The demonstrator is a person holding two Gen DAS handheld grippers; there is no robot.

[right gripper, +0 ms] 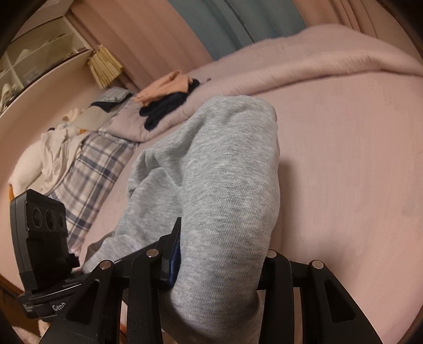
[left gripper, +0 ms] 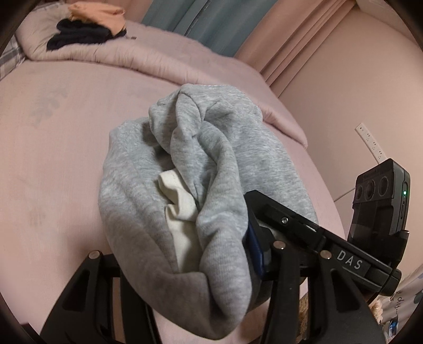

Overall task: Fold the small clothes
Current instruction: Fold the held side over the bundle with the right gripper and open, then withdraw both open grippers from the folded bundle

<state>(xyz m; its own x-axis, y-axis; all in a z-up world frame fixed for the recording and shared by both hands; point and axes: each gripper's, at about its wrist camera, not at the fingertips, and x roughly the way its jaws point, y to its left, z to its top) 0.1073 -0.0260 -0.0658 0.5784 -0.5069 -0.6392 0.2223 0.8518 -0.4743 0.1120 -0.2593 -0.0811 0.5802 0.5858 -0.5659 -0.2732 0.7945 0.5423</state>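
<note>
**Grey garment held bunched over the bed by both grippers**

The grey garment is held up off the pink bed, gathered into a thick, rumpled bundle rather than spread flat; a cream lining or pocket is exposed in its folds. It is judged that the fabric is lifted this way so that it can be shaken out or laid down straight before any fold is made, since no crease or tidy edge is yet seen.

At the far end of the bed, a peach item and a dark item are piled on the rumpled pink blanket, probably set aside there to keep the working area free. A plaid sheet is seen at the bed's edge.

The left gripper is closed on the garment's near edge, cloth being pinched between its fingers. The right gripper is likewise clamped on a thick roll of the same cloth, which drapes over and hides the gap. Two separated holds are presumably kept so the cloth can be pulled taut between them.
</note>
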